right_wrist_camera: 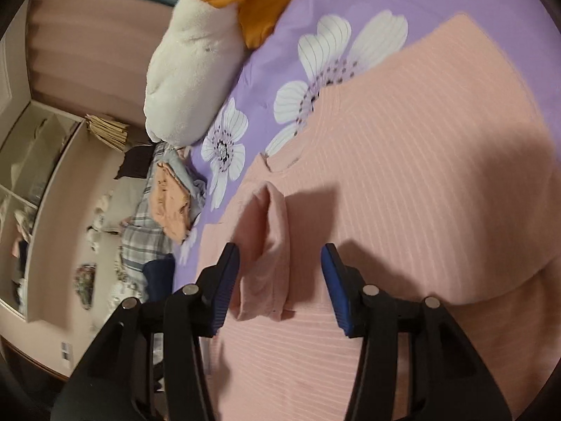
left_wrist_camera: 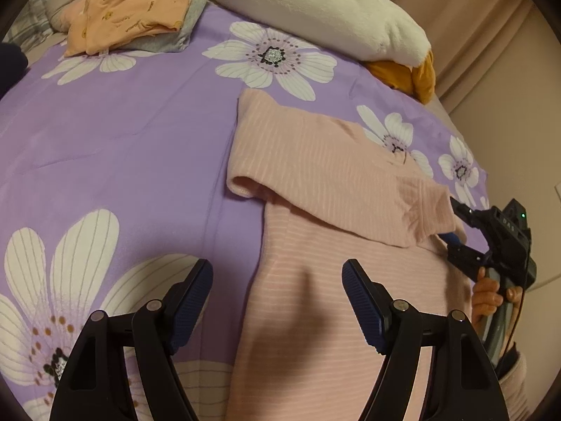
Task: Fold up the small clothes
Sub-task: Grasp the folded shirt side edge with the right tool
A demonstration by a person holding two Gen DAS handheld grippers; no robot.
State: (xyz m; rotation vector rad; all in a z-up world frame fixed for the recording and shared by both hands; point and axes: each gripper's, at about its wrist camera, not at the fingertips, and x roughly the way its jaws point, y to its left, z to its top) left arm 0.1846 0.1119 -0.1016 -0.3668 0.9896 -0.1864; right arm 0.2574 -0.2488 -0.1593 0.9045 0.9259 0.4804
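Right claw (right_wrist_camera: 280, 277) open around a raised sleeve (right_wrist_camera: 266, 245) of the pink striped top (right_wrist_camera: 420, 161), purple flowered bedsheet (right_wrist_camera: 280, 56) beneath

A broad stretch of bare purple bedspread (left_wrist_camera: 133, 133) lies open to the left of the pink striped garment (left_wrist_camera: 315, 161). The folded orange clothes (left_wrist_camera: 133, 7) crowd the far left corner, and the white plush pillow (left_wrist_camera: 315, 10) blocks the far edge.

pale letters show on the dark body of the right tool (left_wrist_camera: 455, 226) at the right edge of the left wrist view, too small to read surely. the folded orange garment (left_wrist_camera: 129, 7) at the bed's far left corner carries small printed words among its bear figures, too blurred to read.
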